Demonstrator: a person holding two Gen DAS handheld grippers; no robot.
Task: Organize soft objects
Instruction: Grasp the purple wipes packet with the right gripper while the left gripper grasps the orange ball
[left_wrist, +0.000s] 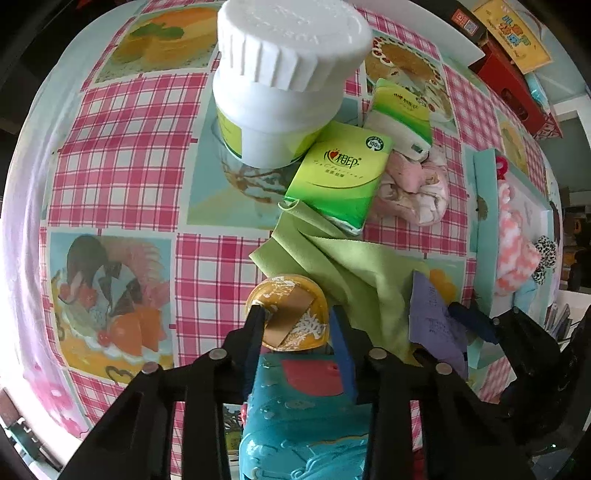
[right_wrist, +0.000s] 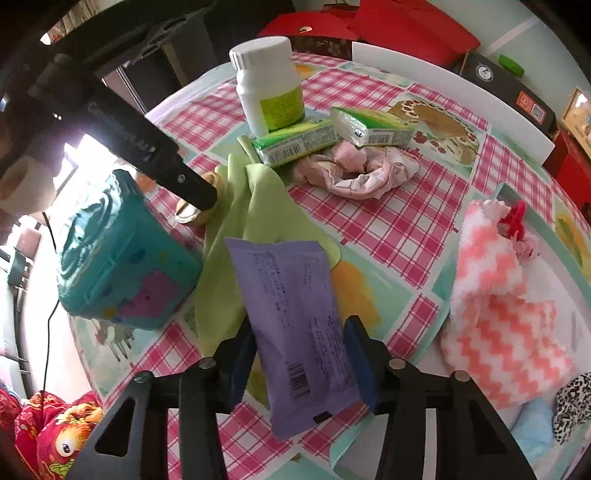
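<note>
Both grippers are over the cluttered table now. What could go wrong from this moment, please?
1. The left gripper has its jaws around the teal tissue pack, with the gold-wrapped round item at its fingertips; it might drag or knock that item.
2. The right gripper has the purple packet between its pads near one end; the packet could sag or slip.
3. The two grippers work close together over the green cloth and could bump.

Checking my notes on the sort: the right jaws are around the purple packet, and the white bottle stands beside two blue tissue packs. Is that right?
Not quite: the tissue packs are green, not blue, as the right wrist view shows. The rest holds: the right gripper has its jaws around the purple packet, and the white bottle stands beside the packs.
</note>
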